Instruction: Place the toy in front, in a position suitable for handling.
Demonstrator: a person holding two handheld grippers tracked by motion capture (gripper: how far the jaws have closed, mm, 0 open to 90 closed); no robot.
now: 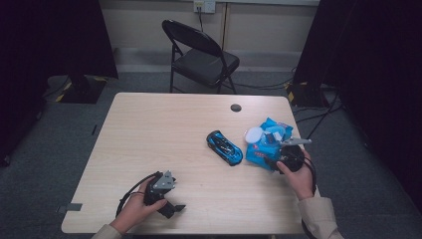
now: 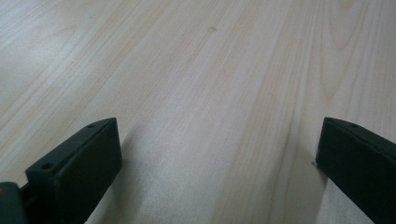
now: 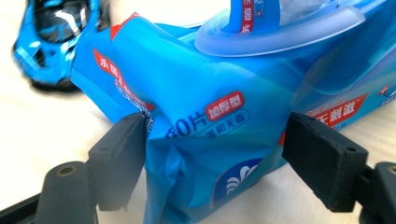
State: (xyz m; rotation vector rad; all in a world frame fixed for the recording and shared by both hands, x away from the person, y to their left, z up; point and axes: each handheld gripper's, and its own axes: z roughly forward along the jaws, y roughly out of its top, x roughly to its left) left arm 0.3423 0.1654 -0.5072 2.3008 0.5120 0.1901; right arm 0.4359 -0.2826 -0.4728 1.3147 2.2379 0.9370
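Wooden table (image 1: 164,129) mid-frame: one wipes pack (image 3: 210,116) squeezed by right gripper (image 3: 215,154), one toy car (image 1: 224,147), left gripper (image 2: 217,163) jaws apart, lower left

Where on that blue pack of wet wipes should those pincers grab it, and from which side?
Probably the soft, crumpled end of the wet wipes pack, approached from the person's side, where the right gripper already straddles it. That end bunches in between the jaws, while the round plastic lid on top is wide, stiff and flipped open, a poorer hold.
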